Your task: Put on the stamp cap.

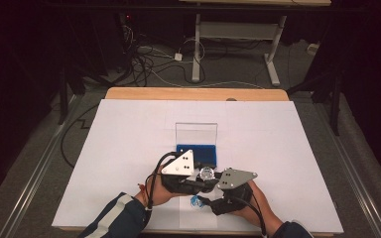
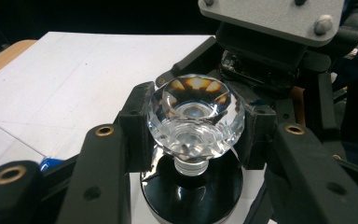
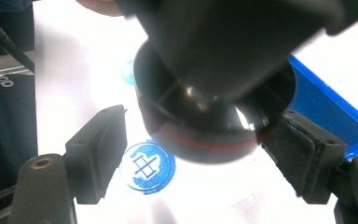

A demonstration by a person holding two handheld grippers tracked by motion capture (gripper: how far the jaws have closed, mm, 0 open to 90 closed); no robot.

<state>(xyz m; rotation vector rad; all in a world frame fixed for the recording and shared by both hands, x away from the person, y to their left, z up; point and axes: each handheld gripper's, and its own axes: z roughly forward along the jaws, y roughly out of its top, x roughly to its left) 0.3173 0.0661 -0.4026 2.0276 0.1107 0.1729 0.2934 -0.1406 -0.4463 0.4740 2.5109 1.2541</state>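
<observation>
The left gripper (image 1: pixel 198 177) is clamped on the faceted crystal knob (image 2: pixel 196 116) of a stamp (image 3: pixel 214 126), holding it just above the white paper (image 1: pixel 129 148) near a blue print (image 3: pixel 147 166). The right gripper (image 3: pixel 200 154) stands with jaws apart around the stamp's dark base, not pressing. The stamp looks rigid, slick and chip-prone, best held at the knob's waist

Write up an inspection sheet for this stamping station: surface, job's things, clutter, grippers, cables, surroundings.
Surface: white sheet on a wooden table.
Job's things: stamp with crystal knob; blue ink pad, lid up; round blue print on the sheet.
Clutter: nothing seen.
Grippers: left gripper shut on the stamp's knob; right gripper open, jaws either side of the stamp's black base.
Cables: gripper cables; a tangle on the floor.
Surroundings: dark room, desk legs.
</observation>
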